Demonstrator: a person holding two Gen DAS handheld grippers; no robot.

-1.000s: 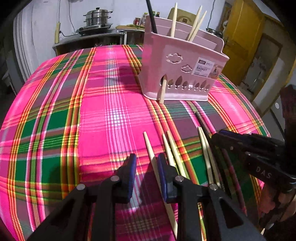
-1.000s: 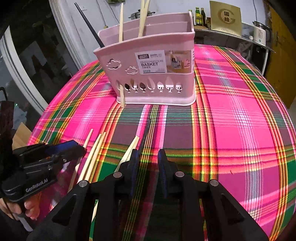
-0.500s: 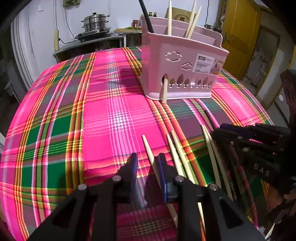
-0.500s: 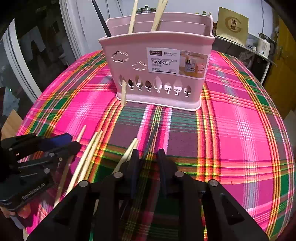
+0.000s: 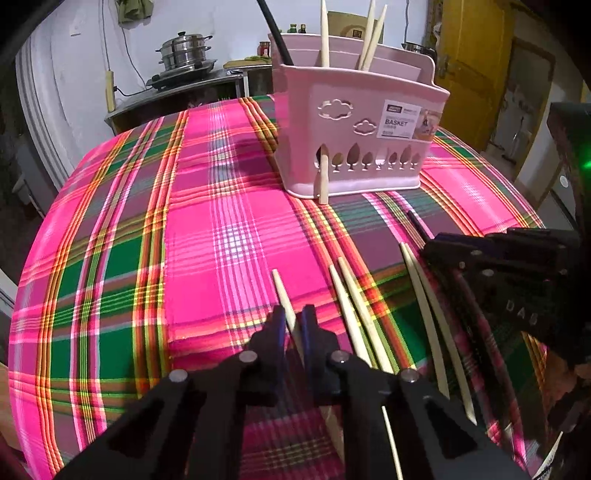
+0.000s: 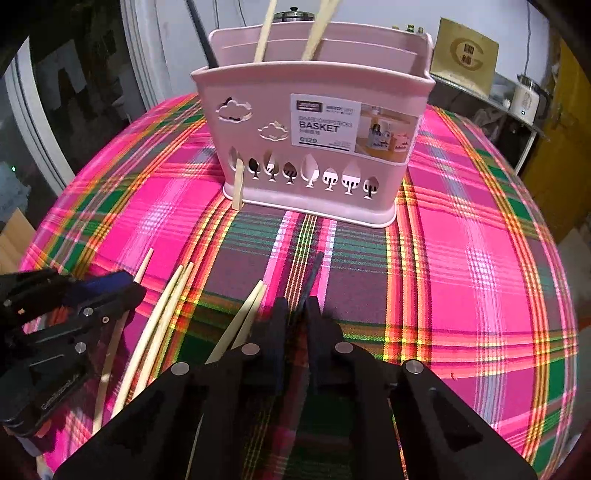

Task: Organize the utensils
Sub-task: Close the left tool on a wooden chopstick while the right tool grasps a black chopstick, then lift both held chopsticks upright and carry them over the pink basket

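Both pairs of jaws have just been closing: a second ago each stood apart over a chopstick, and each is now pinched on one.

Left gripper (image 5: 293, 325): narrow, its blue-lined pads clamped on a pale wooden chopstick (image 5: 283, 295) whose tapered tip sticks out ahead of the jaws over the cloth. The rest of that stick runs back beneath the gripper body.

Right gripper (image 6: 297, 314): narrow, clamped on a black chopstick (image 6: 314, 271) that lies on the cloth and points toward the basket. From the left wrist view the same gripper appears at the right edge, with the black tip showing just past it.

Loose chopsticks, left wrist view: one pale pair (image 5: 354, 306) lying side by side just right of the left gripper; a second pale pair (image 5: 424, 295) farther right, near the right gripper. All point roughly toward the basket.

Pink chopstick basket (image 6: 314, 122): upright on the plaid tablecloth (image 6: 480, 258), well beyond both grippers, with cloud and tree cut-outs and a printed label on the front wall. Standing inside it: one black chopstick (image 5: 275, 33) at the left end and three pale chopsticks (image 5: 325, 33). One short pale chopstick (image 6: 238, 184) leans upright against the outside of the front wall, its foot on the cloth.

Background, left wrist view: stacked steel steamer pot (image 5: 184, 48) on a counter; yellow door (image 5: 476, 62).
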